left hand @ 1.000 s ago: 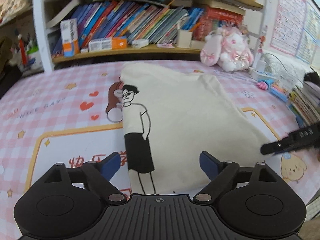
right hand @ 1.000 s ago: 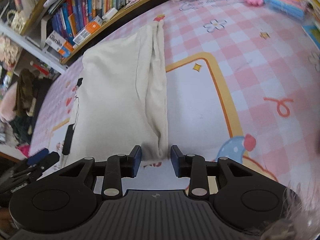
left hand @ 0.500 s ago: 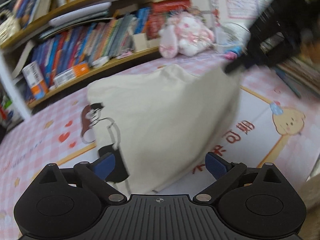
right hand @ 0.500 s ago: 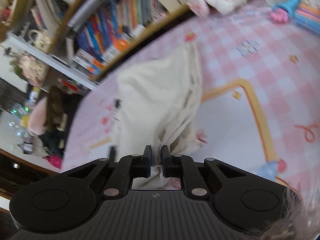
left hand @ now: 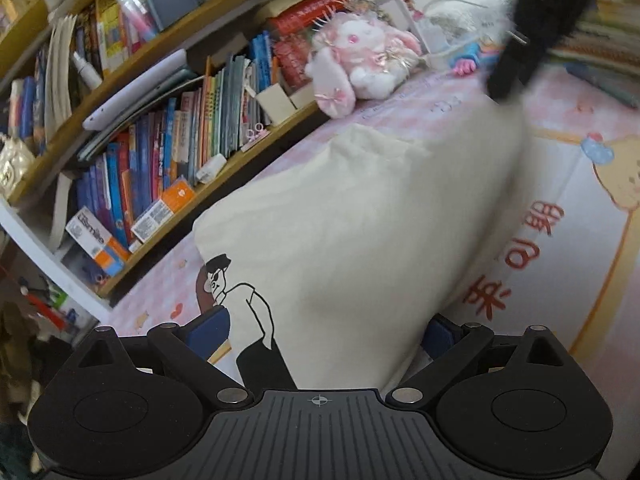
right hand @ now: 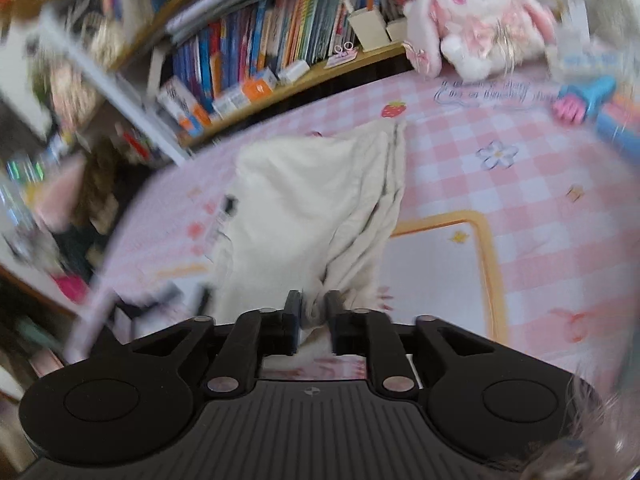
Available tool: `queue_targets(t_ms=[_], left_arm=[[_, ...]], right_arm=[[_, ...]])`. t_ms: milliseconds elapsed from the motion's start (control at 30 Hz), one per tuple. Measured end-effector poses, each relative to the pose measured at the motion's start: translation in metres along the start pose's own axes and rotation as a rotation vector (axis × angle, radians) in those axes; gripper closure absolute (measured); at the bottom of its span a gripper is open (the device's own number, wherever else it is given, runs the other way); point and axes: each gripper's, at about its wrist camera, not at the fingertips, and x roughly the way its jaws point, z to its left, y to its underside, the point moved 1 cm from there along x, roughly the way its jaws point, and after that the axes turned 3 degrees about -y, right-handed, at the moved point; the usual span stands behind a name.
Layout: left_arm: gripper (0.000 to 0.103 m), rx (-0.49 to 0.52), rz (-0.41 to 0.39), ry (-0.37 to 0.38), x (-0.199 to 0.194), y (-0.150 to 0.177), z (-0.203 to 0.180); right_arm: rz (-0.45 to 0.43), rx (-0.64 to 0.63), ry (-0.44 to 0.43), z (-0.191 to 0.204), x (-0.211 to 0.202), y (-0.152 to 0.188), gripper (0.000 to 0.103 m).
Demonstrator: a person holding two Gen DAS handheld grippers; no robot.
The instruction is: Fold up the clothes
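1. Your right gripper (right hand: 313, 318) has its fingers pinched narrow on a bunched corner of the cream shirt (right hand: 304, 200), which is lifted off the pink checked counter (right hand: 520, 208).
2. Your left gripper (left hand: 326, 330) has its fingers spread wide, with shirt cloth (left hand: 360, 216) lying between them.
3. The plush rabbit (left hand: 360, 60) sits at 12 o'clock beyond the shirt, beside the bookshelf (left hand: 180, 128) at 10 o'clock.

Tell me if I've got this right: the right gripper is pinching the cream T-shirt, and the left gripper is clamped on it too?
Not quite. The right gripper is pinching the cream T-shirt, but the left gripper is open: the left wrist view shows its blue pads spread wide either side of the shirt.
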Motion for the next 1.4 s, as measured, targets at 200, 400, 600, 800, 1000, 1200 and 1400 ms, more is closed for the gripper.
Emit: queue_targets(t_ms=[200,400,600,800,1000,1200,1400], left_arm=[[0.004,-0.016,0.008,0.036,0.002,-0.007,0.013],[0.004,-0.068,0.012,0.066,0.004,-0.009,0.025],[0.004,-0.039,0.005,0.075,0.001,-0.003,0.02],[0.005,0.117,0.02,0.022,-0.002,0.014,0.0],[0.02,0.194,0.033,-0.032,-0.005,0.027,0.003],[0.06,0.227,0.063,0.002,-0.005,0.039,0.016],[0.096,0.281,0.094,0.09,-0.004,0.035,0.009]], right_arm=[[0.086,-0.592,0.155,0.032,0.009,0.039,0.032],[0.111,-1.115,0.26,0.054,0.044,0.085,0.025],[0.062,-1.246,0.358,0.058,0.076,0.097,0.037],[0.008,-1.227,0.386,0.061,0.073,0.079,0.078],[-0.032,-1.22,0.396,0.075,0.068,0.066,0.08],[-0.016,-1.228,0.406,0.072,0.069,0.068,0.08],[0.05,-1.221,0.388,0.064,0.077,0.084,0.085]])
